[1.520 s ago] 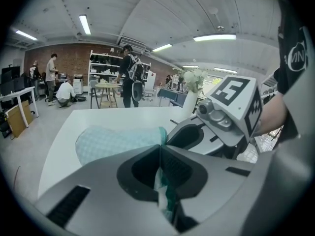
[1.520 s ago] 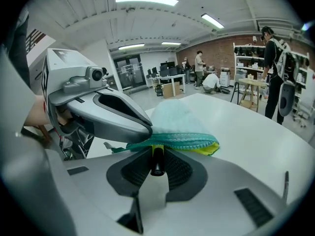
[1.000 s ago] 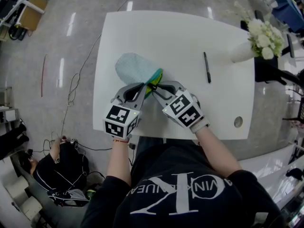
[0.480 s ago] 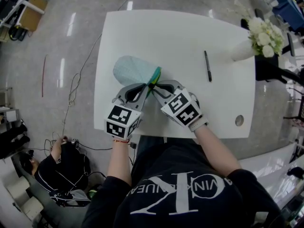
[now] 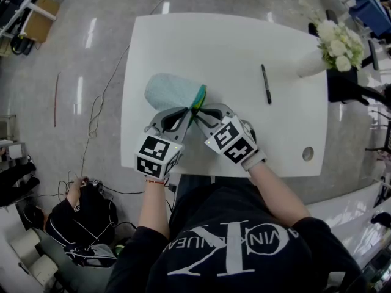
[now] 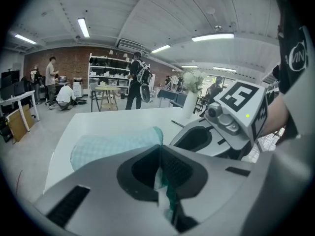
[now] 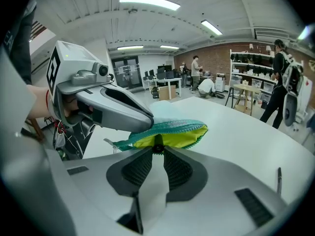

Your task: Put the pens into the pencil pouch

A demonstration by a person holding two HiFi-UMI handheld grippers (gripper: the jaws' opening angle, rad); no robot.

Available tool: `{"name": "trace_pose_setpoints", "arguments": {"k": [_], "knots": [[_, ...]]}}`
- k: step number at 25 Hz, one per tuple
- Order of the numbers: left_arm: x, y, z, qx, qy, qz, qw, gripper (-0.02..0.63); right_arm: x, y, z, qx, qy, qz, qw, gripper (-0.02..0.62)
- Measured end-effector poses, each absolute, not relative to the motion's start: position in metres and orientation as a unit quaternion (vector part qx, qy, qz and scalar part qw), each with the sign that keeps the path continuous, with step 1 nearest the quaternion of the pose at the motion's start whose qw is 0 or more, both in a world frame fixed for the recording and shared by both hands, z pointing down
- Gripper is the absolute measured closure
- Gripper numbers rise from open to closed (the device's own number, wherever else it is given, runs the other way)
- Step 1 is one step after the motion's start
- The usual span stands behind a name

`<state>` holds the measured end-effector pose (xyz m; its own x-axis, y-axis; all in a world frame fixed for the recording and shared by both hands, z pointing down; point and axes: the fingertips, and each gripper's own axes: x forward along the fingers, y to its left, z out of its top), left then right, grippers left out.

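Teal pencil pouch (image 5: 171,90) lies on the table (image 5: 244,41); left gripper (image 5: 187,112) clamped on its fabric; right gripper (image 5: 197,110), jaws just closed in, nips its zip edge; pen (image 5: 266,85) lies well to the right, nearer right gripper, long axis pointing away.

The black shirt (image 5: 244,227) bears a large "CK" (seen upside down).

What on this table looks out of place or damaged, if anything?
Nothing stands out. The pouch is open at the mouth; the left gripper is shut on its edge, and the fingers of the right gripper, which have just been closing, pinch the zipper pull. The pen lies apart; the vase stands upright.
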<state>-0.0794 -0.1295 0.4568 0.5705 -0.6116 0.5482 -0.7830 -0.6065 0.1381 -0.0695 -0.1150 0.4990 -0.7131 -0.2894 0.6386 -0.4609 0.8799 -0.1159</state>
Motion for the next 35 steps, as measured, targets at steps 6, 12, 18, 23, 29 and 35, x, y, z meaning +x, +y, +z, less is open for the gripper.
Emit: {"name": "trace_pose_setpoints", "arguments": {"k": [6, 12, 18, 23, 29, 35], "knots": [[-0.082, -0.133, 0.459, 0.862, -0.411, 0.225, 0.193, 0.597, -0.059, -0.117, 0.496, 0.215, -0.917, 0.149, 0.300, 0.503], [-0.078, -0.137, 0.463, 0.863, -0.406, 0.233, 0.191, 0.597, -0.021, -0.125, 0.498, 0.258, -0.905, 0.168, 0.293, 0.495], [-0.063, -0.146, 0.467, 0.864, -0.400, 0.243, 0.188, 0.597, 0.046, -0.140, 0.511, 0.332, -0.873, 0.196, 0.298, 0.486], [-0.050, -0.150, 0.471, 0.866, -0.391, 0.252, 0.185, 0.597, 0.100, -0.157, 0.517, 0.402, -0.842, 0.205, 0.295, 0.477], [-0.043, -0.151, 0.477, 0.863, -0.389, 0.260, 0.189, 0.597, 0.151, -0.180, 0.529, 0.474, -0.802, 0.209, 0.296, 0.469], [-0.045, -0.147, 0.478, 0.862, -0.390, 0.264, 0.189, 0.597, 0.173, -0.191, 0.544, 0.498, -0.777, 0.229, 0.310, 0.469]]}}
